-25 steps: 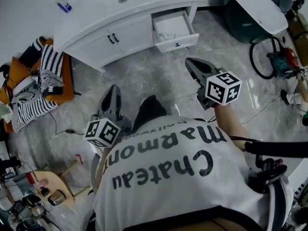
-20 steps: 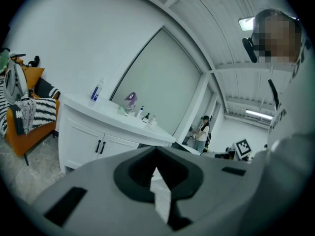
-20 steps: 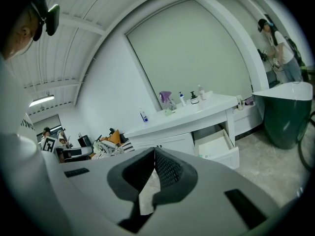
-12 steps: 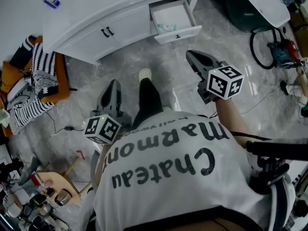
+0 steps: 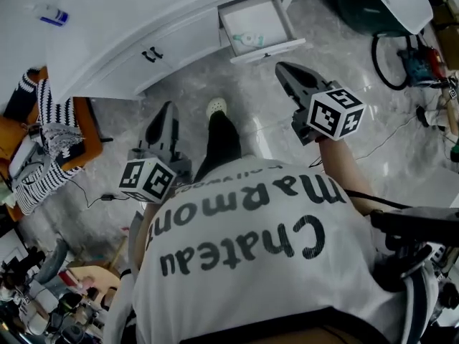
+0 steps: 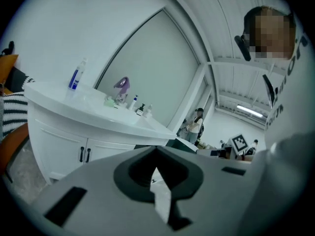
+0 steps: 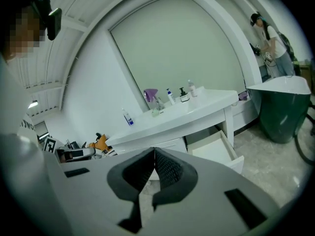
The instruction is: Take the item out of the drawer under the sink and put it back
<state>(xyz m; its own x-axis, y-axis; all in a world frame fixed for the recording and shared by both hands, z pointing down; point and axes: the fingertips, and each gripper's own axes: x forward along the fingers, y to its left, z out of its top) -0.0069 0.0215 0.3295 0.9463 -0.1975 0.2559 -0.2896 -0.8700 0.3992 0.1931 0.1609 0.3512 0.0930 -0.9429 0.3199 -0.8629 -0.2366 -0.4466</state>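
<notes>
The white vanity (image 5: 136,20) runs across the top of the head view, and its right-hand drawer (image 5: 280,26) stands pulled out. A small pale packet with green print (image 5: 247,40) lies inside it. My right gripper (image 5: 281,68) hangs just in front of the drawer's front edge, apart from it, jaws shut and empty. My left gripper (image 5: 168,108) is further left over the marble floor, before the double cabinet doors (image 5: 152,54), also shut with nothing in it. The right gripper view shows that gripper (image 7: 154,150) closed, with the open drawer (image 7: 216,149) ahead to the right. The left gripper (image 6: 156,150) has its tips together.
A green-based white tub (image 5: 391,6) stands right of the vanity. Cables and a tool (image 5: 416,70) lie on the floor at right. Striped cloth on an orange seat (image 5: 46,142) sits at left. Bottles (image 5: 54,16) stand on the counter. My white shoe (image 5: 216,108) is between the grippers.
Both grippers have moved forward toward the vanity, which now sits closer in view. My leg has stepped forward between them. Both jaws stay shut.
</notes>
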